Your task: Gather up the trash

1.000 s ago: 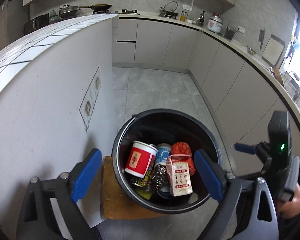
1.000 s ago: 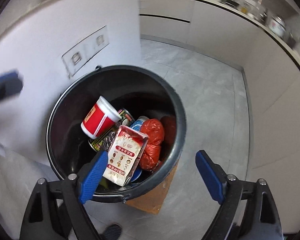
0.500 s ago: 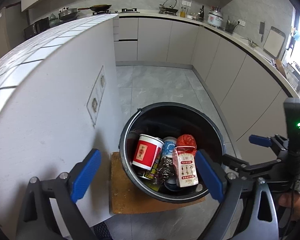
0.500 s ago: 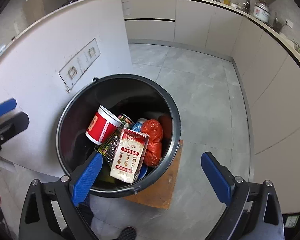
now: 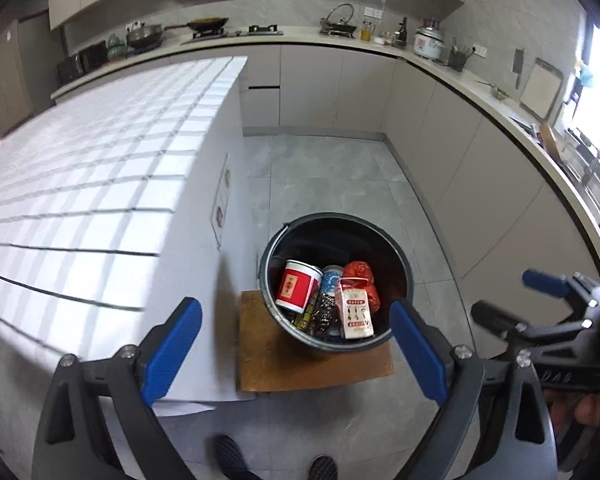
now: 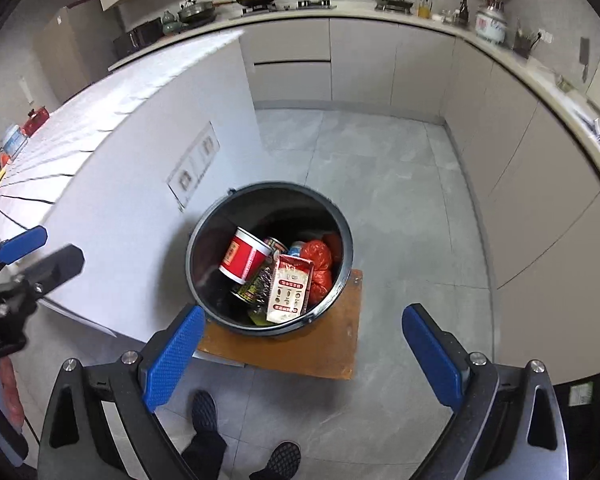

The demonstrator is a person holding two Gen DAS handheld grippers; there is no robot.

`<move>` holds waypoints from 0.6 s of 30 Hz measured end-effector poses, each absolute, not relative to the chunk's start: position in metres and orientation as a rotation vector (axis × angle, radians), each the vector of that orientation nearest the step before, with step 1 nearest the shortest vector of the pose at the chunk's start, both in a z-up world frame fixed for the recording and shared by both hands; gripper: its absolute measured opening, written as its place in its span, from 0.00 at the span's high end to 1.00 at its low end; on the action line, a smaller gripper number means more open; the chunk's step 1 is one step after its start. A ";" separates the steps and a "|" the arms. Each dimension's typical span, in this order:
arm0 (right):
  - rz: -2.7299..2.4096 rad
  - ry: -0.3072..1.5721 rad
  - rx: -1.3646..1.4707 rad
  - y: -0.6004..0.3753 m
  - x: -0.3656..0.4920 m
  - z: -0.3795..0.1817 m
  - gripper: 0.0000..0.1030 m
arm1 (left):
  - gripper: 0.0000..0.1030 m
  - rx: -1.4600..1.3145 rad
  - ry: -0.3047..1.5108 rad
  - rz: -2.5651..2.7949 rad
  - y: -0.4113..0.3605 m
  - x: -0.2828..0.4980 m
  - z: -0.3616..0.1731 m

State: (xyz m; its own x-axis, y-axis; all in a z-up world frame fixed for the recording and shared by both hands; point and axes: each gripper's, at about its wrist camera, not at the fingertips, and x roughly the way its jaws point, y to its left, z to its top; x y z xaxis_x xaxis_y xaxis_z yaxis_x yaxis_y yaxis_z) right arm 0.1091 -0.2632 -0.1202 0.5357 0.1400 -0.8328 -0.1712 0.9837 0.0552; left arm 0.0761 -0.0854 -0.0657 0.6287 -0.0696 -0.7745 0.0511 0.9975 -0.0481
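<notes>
A black round trash bucket (image 5: pixel 396 248) (image 6: pixel 204 228) stands on a brown board (image 5: pixel 300 364) (image 6: pixel 332 344) on the floor. In it lie a red-and-white paper cup (image 5: pixel 298 286) (image 6: pixel 244 256), a white-and-red carton (image 5: pixel 356 310) (image 6: pixel 290 288), a red bag (image 5: pixel 360 274) (image 6: pixel 320 260) and cans. My left gripper (image 5: pixel 296 354) is open and empty, well above the bucket. My right gripper (image 6: pixel 304 354) is open and empty, also above it. The right gripper shows at the right of the left wrist view (image 5: pixel 540 300). The left gripper shows at the left of the right wrist view (image 6: pixel 28 256).
A white tiled counter (image 5: pixel 100 168) (image 6: pixel 120 100) stands left of the bucket, with sockets on its end wall (image 6: pixel 192 170). Beige cabinets (image 5: pixel 480 168) run along the back and right. The floor is grey tile (image 6: pixel 400 200). The person's shoes (image 6: pixel 204 412) are below.
Both grippers have risen and pulled back from the bucket, which now looks smaller and farther. The counter top has come into view. Both grippers stay open and empty.
</notes>
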 end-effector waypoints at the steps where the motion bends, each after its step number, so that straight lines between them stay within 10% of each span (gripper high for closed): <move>1: 0.183 0.982 -0.031 -0.262 0.104 -0.112 0.03 | 0.07 -0.021 0.886 -0.070 -0.084 0.071 -0.059; 18: 0.096 0.859 -0.039 -0.202 -0.020 0.013 0.03 | 0.07 0.027 0.790 -0.097 -0.024 -0.015 0.022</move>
